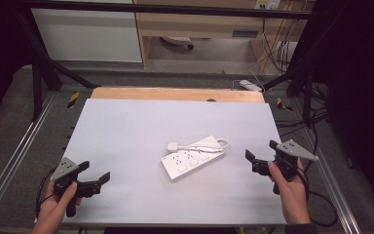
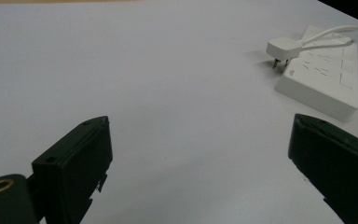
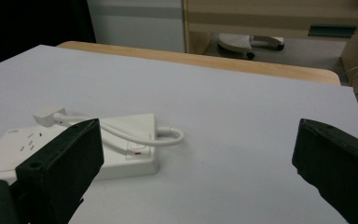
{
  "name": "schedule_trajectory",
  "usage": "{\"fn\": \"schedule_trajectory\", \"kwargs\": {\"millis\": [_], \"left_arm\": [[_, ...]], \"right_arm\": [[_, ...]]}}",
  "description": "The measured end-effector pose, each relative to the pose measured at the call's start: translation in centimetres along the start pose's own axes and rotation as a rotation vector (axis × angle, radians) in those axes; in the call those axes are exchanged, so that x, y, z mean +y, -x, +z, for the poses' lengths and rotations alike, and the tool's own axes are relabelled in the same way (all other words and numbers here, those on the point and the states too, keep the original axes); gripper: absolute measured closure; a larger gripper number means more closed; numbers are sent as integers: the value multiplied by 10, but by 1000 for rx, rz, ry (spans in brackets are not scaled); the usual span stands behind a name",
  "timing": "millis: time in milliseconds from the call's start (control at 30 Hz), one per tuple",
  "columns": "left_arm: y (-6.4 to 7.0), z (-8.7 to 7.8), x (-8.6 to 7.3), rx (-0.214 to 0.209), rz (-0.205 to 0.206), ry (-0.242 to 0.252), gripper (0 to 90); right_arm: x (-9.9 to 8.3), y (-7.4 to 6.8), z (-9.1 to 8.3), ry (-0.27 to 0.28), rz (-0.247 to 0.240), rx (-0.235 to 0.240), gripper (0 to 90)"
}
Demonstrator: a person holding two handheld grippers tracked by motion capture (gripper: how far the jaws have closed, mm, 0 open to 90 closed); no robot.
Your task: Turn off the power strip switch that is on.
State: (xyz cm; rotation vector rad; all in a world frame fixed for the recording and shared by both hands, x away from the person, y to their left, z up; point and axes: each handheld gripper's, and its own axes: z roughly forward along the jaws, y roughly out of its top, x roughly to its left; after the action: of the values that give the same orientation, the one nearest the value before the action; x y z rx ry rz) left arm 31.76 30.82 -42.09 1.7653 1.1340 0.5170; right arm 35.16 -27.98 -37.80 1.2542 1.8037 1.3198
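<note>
Both the left gripper and the right gripper are hovering with jaws apart, well clear on either side of the white power strip, its plug lying on top.

Beyond my tabletop, white with a bare wooden strip along its far edge, I see grey floor, a pale wooden cabinet and a white panel beside it. Black frame bars stand around, cables hang at the right, and the corners lie dark.
</note>
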Motion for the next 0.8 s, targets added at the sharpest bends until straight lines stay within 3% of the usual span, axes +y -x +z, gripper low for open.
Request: {"fn": "schedule_trajectory", "kwargs": {"millis": [467, 800], "left_arm": [[0, 0, 0, 0, -1, -3, 62], [0, 0, 0, -1, 0, -2, 62]], "right_arm": [[-32, 14, -8, -44, 36, -34, 29], [-54, 7, 3, -102, 30, -9, 31]]}}
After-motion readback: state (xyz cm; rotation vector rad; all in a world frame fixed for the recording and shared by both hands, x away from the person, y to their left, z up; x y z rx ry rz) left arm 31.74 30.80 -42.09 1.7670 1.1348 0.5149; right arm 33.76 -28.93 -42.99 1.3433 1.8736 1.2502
